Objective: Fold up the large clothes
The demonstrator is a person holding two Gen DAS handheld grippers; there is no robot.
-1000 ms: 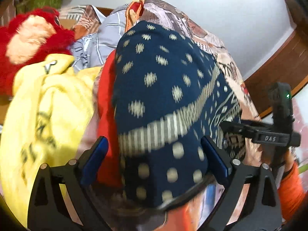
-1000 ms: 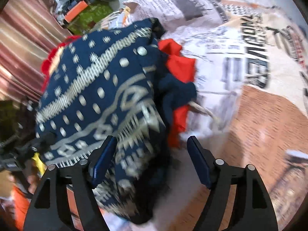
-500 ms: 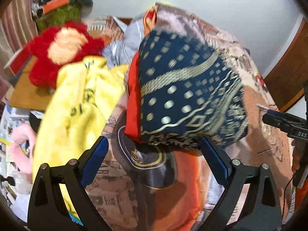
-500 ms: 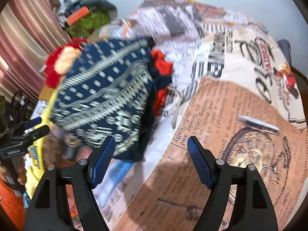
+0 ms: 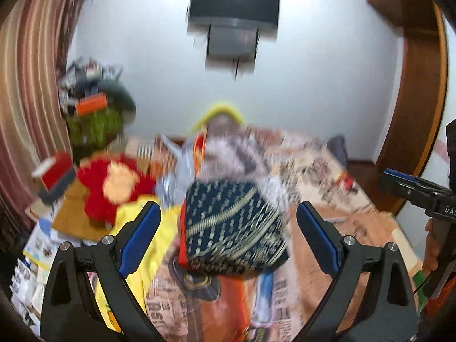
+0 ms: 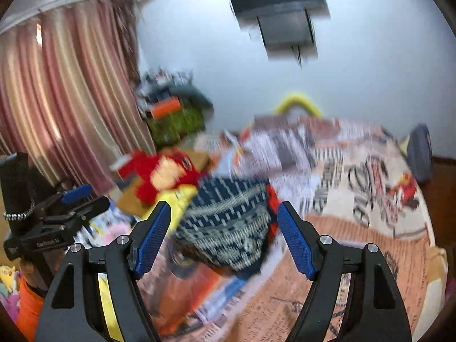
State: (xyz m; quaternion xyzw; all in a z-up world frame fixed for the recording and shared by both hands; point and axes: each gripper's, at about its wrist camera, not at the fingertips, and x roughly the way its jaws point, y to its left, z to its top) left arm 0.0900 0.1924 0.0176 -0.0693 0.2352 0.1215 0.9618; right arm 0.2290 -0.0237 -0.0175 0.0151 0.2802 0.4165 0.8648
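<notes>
A folded navy garment (image 5: pixel 230 225) with cream dots and bands lies on the bed's printed sheet (image 5: pixel 327 239), a red cloth showing under its left edge. The same navy garment (image 6: pixel 228 225) appears in the right wrist view, blurred. My left gripper (image 5: pixel 228 239) hangs above and in front of it, jaws wide open, nothing between the pads. My right gripper (image 6: pixel 223 236) is likewise open and empty, held well above the garment. The right gripper's tip (image 5: pixel 410 188) shows at the left view's right edge, and the left gripper (image 6: pixel 57 219) at the right view's left edge.
A yellow garment (image 5: pixel 142 245) lies left of the navy one. A red plush toy (image 5: pixel 114 188) and a brown board sit further left. Striped curtains (image 6: pixel 57 85) hang at the left. A dark screen (image 5: pixel 233 5) is mounted on the white wall. Wooden frame (image 5: pixel 419 114) at right.
Both grippers rose and pulled back from the navy garment, which now lies free on the bed. The views tilted up, bringing the wall and screen into sight.
</notes>
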